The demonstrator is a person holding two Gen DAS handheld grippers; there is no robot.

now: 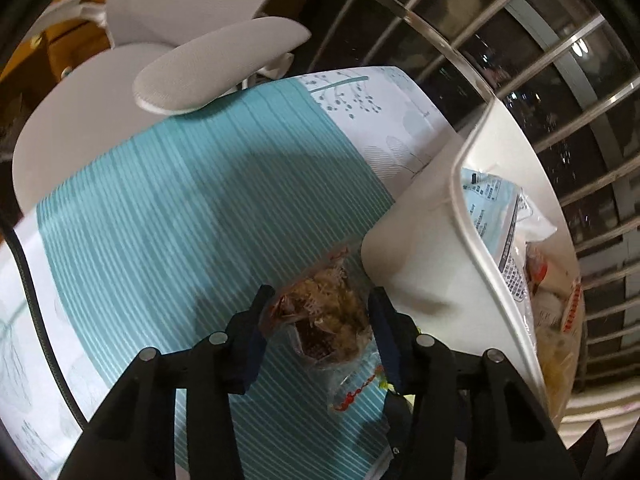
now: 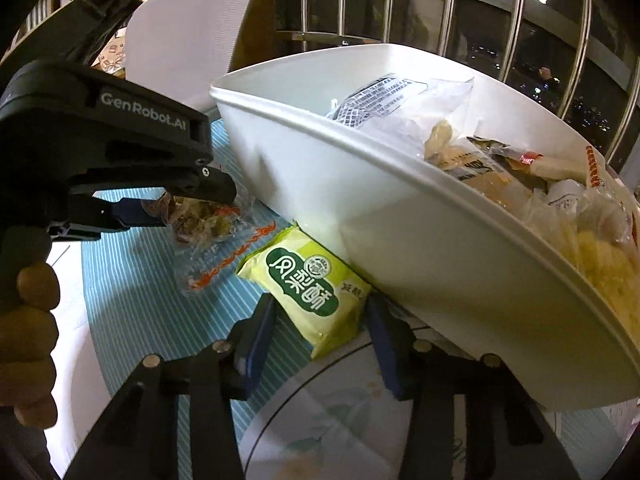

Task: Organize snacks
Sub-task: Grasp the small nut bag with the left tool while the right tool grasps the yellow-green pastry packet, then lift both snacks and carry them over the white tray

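a: how far along is the sorting looking?

b: mostly done, i'd judge. the bin (image 2: 320, 184) is already holding a heap of packets (image 2: 500, 168), filling the right side of the right wrist view. two snacks are lying outside it on the bench (image 1: 160, 208).

a: which two?

b: a clear bag (image 1: 332, 320) of brown shreds and a green pack (image 2: 308, 280). the bag is sitting at lower centre in the left wrist view, just beside the bin's wall. the left hand-held gripper (image 1: 320, 304) is pinching it, both pads pressing into the crinkled plastic.

a: and the right one?

b: the right hand-held gripper (image 2: 320, 312) is sitting around the near end of the green pack, at lower centre of its own view. its jaws are drawn in close to both sides of the pack, but i cannot tell whether the pads are truly biting yet.

a: anything standing in the way?

b: the green pack's far end is tucked against the foot of the bin, so it is needing to slide out first. the bin's wall is also rising high, and both snacks are having to go over its rim. a chair (image 1: 120, 80) is standing at upper left, beyond the bench, with window bars (image 2: 448, 8) across the top, both well apart from the work.
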